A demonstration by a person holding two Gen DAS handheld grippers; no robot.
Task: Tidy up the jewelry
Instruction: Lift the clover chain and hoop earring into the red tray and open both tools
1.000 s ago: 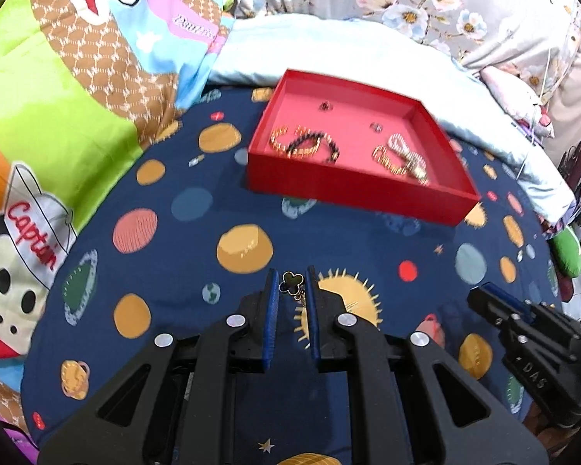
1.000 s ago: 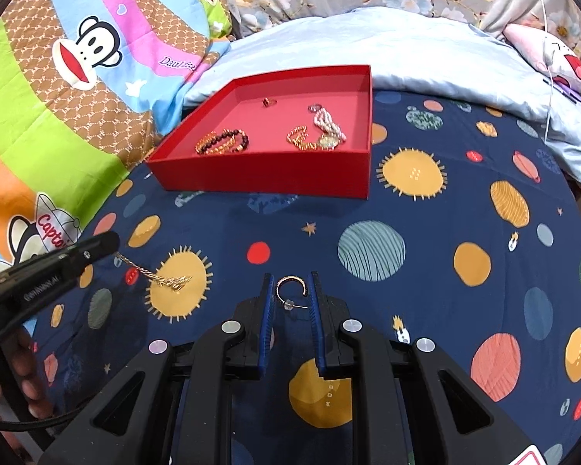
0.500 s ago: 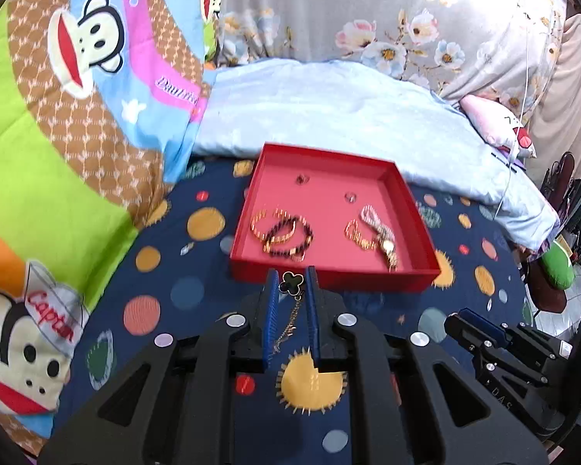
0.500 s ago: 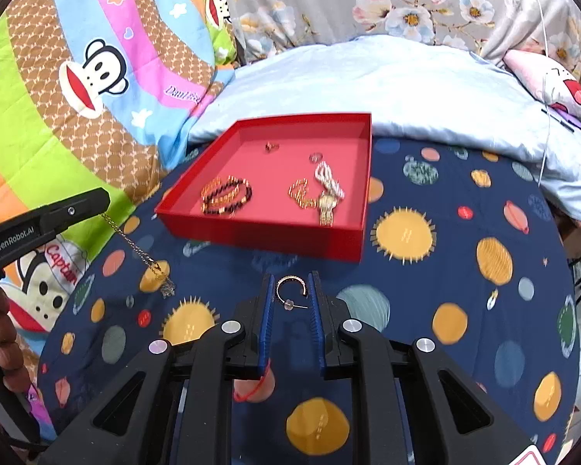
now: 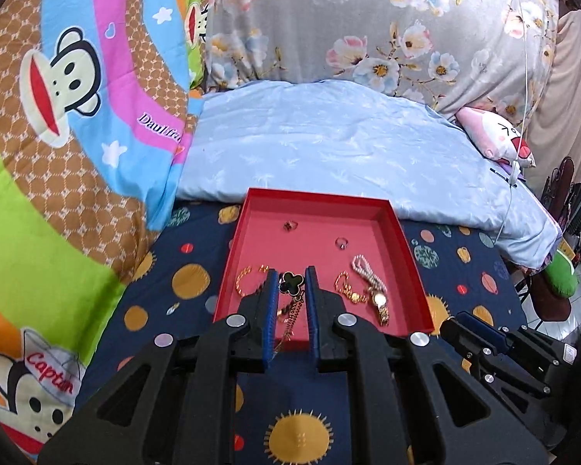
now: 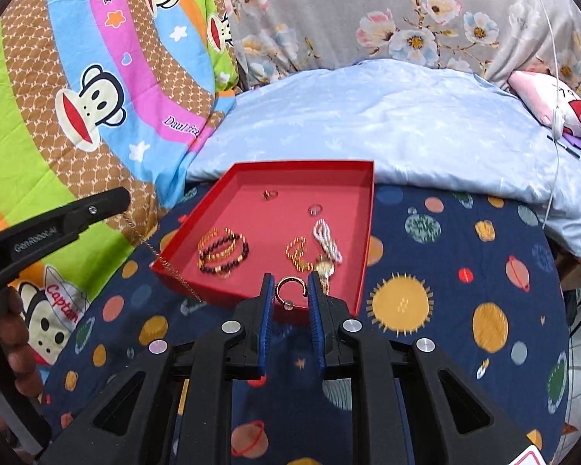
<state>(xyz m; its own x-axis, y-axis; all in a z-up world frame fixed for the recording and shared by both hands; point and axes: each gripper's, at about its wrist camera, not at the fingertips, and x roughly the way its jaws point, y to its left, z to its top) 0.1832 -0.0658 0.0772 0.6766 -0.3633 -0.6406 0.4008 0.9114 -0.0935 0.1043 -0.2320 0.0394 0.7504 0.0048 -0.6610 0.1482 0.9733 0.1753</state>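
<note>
The left tool [image 5: 291, 288] was clenched on a black clover pendant [image 5: 291, 282], whose gold chain [image 5: 288, 317] hung slack between the blue pads and trailed below them. The right tool [image 6: 290, 290] gripped a gold hoop earring [image 6: 289, 288], pinched at its sides so that the ring faced the camera.

The move to come turned on one relation: the red tray [image 5: 406, 248] lay straight ahead of and below both tools, its near wall just under their tips. In the left wrist view the pendant appeared already over the tray floor; in the right wrist view the chain draped across the tray's near left corner and dangled outside it, so the left tool looked the nearer to a drop, though the chain would probably need carrying further in.

Inside the tray, the beaded bracelets [image 6: 222, 250] lay on the left, directly beyond the left tool's tips. A gold chain bracelet [image 6: 296, 252], a pearl strand [image 6: 326, 240] and a small gold watch [image 5: 379, 302] clustered on the right, just ahead of the earring. Two small rings [image 5: 290, 225] sat apart near the far wall. The bare floor between the two clusters seemed the clearest landing place.

The tray rested on a navy planet-print bedsheet [image 6: 445, 271], with a pale blue quilt [image 5: 329, 147] behind it.
</note>
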